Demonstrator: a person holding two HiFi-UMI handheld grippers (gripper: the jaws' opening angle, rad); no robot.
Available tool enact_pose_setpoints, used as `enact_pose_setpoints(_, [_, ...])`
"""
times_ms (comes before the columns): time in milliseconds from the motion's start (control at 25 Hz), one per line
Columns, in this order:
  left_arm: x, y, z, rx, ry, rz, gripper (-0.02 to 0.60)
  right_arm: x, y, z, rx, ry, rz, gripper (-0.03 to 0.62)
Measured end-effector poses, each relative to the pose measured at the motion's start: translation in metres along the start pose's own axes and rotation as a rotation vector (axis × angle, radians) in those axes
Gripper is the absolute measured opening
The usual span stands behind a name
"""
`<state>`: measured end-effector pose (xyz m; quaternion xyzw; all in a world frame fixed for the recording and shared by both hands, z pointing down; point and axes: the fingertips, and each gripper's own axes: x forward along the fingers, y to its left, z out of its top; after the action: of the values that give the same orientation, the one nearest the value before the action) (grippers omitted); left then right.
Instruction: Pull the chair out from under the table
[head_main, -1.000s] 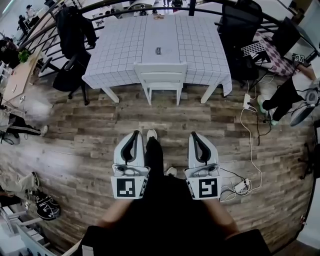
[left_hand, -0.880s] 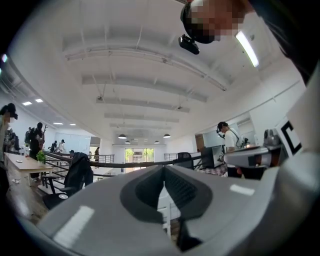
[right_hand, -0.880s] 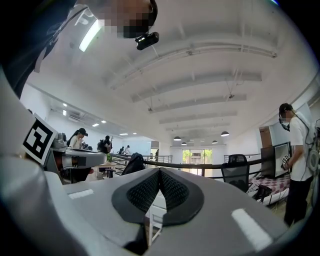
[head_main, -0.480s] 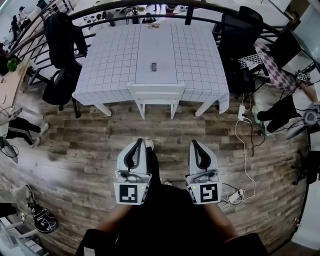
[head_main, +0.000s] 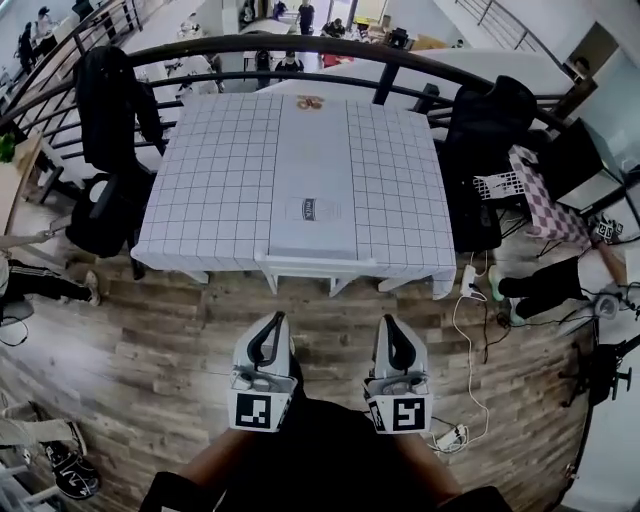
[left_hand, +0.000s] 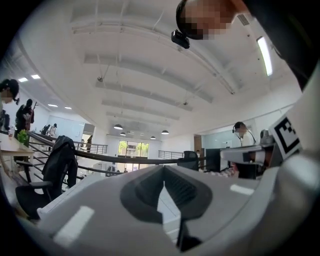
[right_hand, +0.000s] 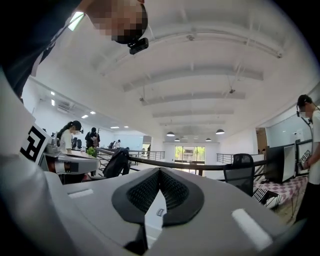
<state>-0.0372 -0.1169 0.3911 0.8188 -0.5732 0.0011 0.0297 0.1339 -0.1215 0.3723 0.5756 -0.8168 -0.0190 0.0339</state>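
A black office chair draped with a dark jacket (head_main: 100, 190) stood at the left side of the square table covered by a white grid-patterned cloth (head_main: 210, 170). The left gripper (head_main: 279, 318) hung over the wood-plank floor (head_main: 150, 350), pointing level toward the table, its jaws clenched together on nothing. Ahead of both tools and spanning the gap between them, the white wooden chair (head_main: 315, 263) sat pushed under the table's near edge. Only its top rail showed, and it touched neither tool. The right gripper (head_main: 385, 321) hung beside the left gripper, likewise clenched and empty. A white power strip (head_main: 467, 283) lay by the table's right corner.
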Motion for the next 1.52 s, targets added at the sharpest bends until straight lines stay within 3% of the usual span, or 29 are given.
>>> enact_pose_setpoints(240, [0.054,0.044,-0.002,-0.005,0.005,-0.033,0.009,0.070,-0.001,-0.009,-0.016,0.041,-0.014,-0.004])
enact_pose_setpoints(520, [0.079,0.064,-0.018,-0.041,0.033,-0.040,0.009,0.100,-0.001,-0.024,-0.008,0.090,-0.010,-0.003])
enact_pose_setpoints(760, [0.088,0.054,-0.023,-0.019,0.025,-0.047,0.009,0.101,-0.006,-0.044,0.016,0.122,0.026,-0.003])
enact_pose_setpoints(960, [0.116,0.079,-0.010,-0.032,0.042,0.051,0.009,0.141,0.002,-0.035,0.033,0.137,0.132,-0.003])
enact_pose_setpoints(1160, [0.134,0.066,-0.013,-0.005,0.059,0.046,0.009,0.154,-0.009,-0.036,0.035,0.133,0.190,-0.003])
enact_pose_setpoints(1280, [0.141,0.056,-0.026,0.009,0.114,0.034,0.009,0.156,-0.013,-0.039,0.056,0.138,0.225,-0.003])
enact_pose_setpoints(1520, [0.159,0.045,-0.041,-0.001,0.156,0.001,0.009,0.163,-0.029,-0.045,0.065,0.148,0.230,-0.003])
